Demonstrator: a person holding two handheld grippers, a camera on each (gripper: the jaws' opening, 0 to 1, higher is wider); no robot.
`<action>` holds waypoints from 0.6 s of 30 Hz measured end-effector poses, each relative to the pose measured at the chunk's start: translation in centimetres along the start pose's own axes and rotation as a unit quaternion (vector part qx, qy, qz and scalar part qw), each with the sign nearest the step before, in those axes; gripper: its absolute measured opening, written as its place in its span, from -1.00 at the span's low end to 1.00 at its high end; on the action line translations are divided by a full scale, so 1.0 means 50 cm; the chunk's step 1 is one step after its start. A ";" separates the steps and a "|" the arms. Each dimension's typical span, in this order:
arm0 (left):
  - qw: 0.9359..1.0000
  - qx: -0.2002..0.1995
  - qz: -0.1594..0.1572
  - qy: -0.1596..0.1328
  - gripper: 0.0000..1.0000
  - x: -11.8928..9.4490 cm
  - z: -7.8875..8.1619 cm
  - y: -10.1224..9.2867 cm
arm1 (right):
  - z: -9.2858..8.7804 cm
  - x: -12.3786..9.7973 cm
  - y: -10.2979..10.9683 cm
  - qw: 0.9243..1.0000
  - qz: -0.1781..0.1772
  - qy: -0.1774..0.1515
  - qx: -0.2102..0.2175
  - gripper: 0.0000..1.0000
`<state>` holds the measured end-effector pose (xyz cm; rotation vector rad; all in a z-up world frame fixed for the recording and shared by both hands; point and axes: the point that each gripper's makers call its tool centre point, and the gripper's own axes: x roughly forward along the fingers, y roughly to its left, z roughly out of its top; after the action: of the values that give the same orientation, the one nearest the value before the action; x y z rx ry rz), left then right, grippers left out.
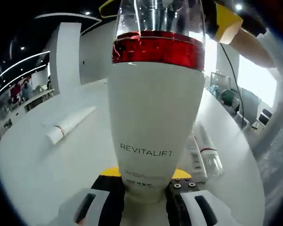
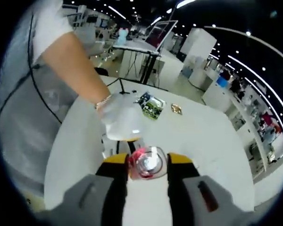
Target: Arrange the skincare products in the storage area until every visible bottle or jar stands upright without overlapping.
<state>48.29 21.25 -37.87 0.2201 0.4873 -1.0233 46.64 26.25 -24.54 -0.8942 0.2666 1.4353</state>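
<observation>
Bottle, white with a red band and clear cap, fills the frame centre, its narrow end clamped by the left gripper. The right gripper pinches its cap. Smooth, rigid plastic, likely slippery; hold the narrow ends. Tubes lie flat on the table.

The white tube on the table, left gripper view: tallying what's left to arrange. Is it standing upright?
No, the white tube lies flat on the white table, left of the Revitalift bottle.

Bottle cap cut off at top edge; small print under "REVITALIFT" too blurred to read. Clear tube near bench's right edge partly hidden behind bottle.
</observation>
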 end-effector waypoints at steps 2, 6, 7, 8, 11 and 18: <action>1.000 -0.012 0.006 -0.005 -0.32 0.000 0.002 0.001 | 0.000 0.004 -0.009 1.000 0.000 0.007 0.002 -0.38; 0.999 -0.041 0.014 -0.004 -0.29 -0.005 0.005 0.007 | -0.010 -0.004 -0.016 1.000 -0.012 -0.014 0.015 -0.37; 0.998 -0.055 0.014 0.000 -0.29 -0.009 0.005 0.008 | -0.011 -0.005 -0.015 1.000 -0.015 -0.018 0.012 -0.37; 0.998 -0.054 0.015 0.002 -0.29 -0.011 0.004 0.009 | -0.009 -0.005 -0.016 0.999 -0.020 -0.027 0.008 -0.36; 0.999 -0.043 0.022 -0.005 -0.32 -0.023 0.011 0.008 | -0.013 -0.006 -0.023 0.997 -0.069 -0.034 0.000 -0.23; 0.997 -0.060 0.030 -0.044 -0.31 -0.041 0.044 0.008 | -0.062 -0.032 -0.004 0.904 -0.258 -0.146 0.307 -0.15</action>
<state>48.36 22.14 -34.99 0.0818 0.4584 -0.9386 47.64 23.04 -25.46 -0.1931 0.2138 0.8815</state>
